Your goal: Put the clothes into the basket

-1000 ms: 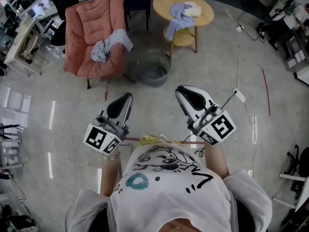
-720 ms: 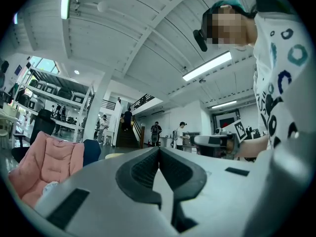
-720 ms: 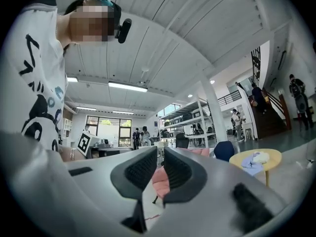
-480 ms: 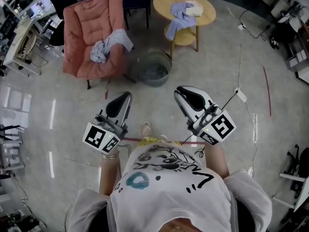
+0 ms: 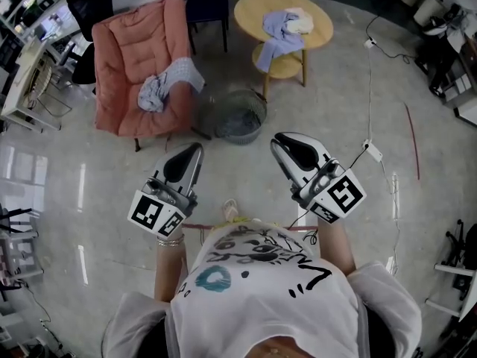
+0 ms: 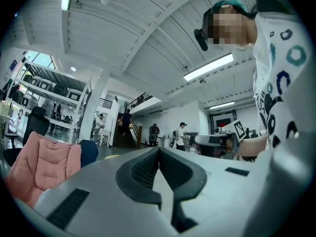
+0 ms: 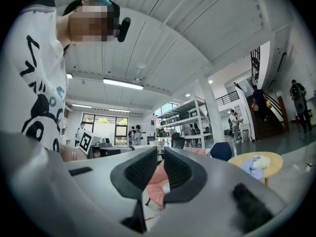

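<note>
Both claws hang in the air in front of the person's chest, well apart from all the clothes. In the head view the left gripper [image 5: 192, 154] sits at 7 o'clock of the basket [image 5: 257, 101] and the right gripper [image 5: 283, 144] at 5 o'clock of it, so the basket stands on the floor ahead of and between the two.

In the left gripper view, the jaws are pressed together at the tips with nothing caught in them. In the right gripper view, the jaws stand a narrow slit apart and hold nothing; the armchair shows pink through the slit.

One piece of clothing, a crumpled grey-and-white cloth [image 5: 160, 88], lies on the seat of the armchair [image 5: 138, 51], at 11 o'clock of the left gripper. A pale blue garment [image 5: 277, 32] lies on the round table [image 5: 253, 10], at 12 o'clock of the right gripper, one end drooping over the table's edge. A cream bundle [image 5: 299, 22] touches it at its 2 o'clock side. Whether anything lies inside the basket cannot be told.

The basket is round, grey and see-through like wire mesh. The armchair is salmon pink, padded and quilted in soft ridges, on thin dark legs. The table is yellow wood with a smooth top and a lower shelf. The floor [image 5: 97, 192] is pale, speckled and glossy, with bright reflections. Each claw has a smooth grey shell and dark ribbed pads, with a marker cube at its rear.
</note>
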A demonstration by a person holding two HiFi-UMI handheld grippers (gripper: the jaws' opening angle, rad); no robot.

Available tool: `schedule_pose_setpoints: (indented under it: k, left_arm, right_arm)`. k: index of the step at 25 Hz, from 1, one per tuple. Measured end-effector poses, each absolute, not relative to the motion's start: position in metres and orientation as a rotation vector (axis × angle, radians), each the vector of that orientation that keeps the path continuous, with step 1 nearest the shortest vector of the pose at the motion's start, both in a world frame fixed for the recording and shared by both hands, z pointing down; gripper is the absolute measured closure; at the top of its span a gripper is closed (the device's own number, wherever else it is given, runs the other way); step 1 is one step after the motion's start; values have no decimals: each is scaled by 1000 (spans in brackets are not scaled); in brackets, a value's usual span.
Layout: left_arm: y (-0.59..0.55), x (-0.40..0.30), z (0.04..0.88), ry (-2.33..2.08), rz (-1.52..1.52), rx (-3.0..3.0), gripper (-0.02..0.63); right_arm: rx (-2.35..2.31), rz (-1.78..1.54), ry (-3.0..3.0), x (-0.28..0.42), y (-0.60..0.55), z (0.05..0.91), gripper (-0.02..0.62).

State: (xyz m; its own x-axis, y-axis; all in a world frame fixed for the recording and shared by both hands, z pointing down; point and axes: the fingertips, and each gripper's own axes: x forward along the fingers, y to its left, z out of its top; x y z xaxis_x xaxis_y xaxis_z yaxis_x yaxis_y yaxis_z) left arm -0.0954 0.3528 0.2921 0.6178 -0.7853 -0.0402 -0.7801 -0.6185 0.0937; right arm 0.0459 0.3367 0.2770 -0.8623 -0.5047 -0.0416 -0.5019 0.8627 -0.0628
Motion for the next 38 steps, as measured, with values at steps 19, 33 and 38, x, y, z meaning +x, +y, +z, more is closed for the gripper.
schedule_pose_setpoints:
  k: [19,33,38]
  left_arm:
    - [289,-143,312,-1183,-77,2807,591]
    - [263,-148,331,-1155,-54,2783,591]
    - [243,-138,337,-1162,-49,2773,591]
  right_arm:
    - [-969,-107,2949,-1,283,295,565]
    - [-1004,-173,2948,-10,257,312,565]
    - [-981,-168,2952,-3,231,315,565]
